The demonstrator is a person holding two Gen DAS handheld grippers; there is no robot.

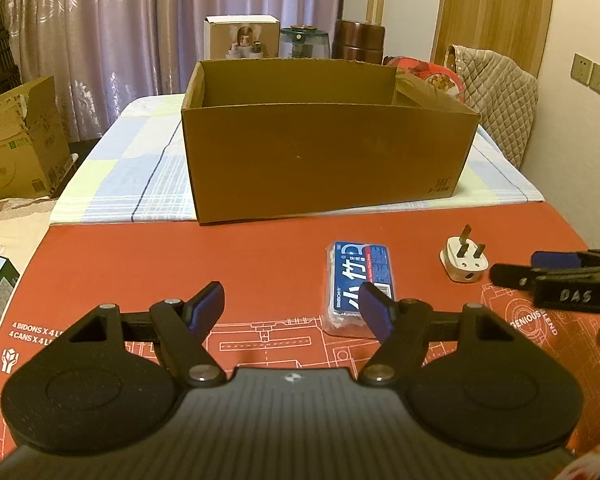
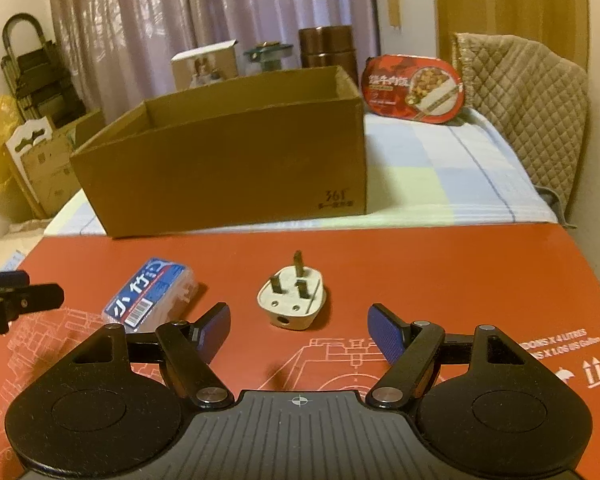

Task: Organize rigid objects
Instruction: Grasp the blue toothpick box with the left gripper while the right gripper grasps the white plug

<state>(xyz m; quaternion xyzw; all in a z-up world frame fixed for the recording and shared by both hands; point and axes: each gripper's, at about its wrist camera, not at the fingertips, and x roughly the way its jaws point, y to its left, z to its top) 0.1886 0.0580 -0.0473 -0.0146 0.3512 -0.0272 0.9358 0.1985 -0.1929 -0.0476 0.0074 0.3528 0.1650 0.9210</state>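
On the red printed board [image 2: 440, 272] in front of you sit the two loose pieces: a white three-pin plug [image 2: 293, 296] lying on its back with its prongs up, and just to its left a clear packet with a blue label [image 2: 152, 294]. Your right gripper [image 2: 299, 330] hangs over the near side of the plug, its blue pads spread wide with nothing between them; the plug lies just ahead of the gap, untouched. Your left gripper [image 1: 292, 308] is spread too, empty, and from its own camera the right-hand pad overlaps the near end of the packet [image 1: 358, 280], though you cannot tell from here whether it touches. From that view the plug [image 1: 464, 262] is off to the right, with your right gripper's [image 1: 512, 266] fingertips close beside it. Beyond the board, on the checked cloth [image 2: 440, 168], stands the open cardboard box [image 1: 324, 140], its near wall facing you; what can be seen of its inside looks bare. A red ready-meal tray [image 2: 414, 88] leans behind the box to the right, next to a quilted chair cover [image 2: 528, 100].
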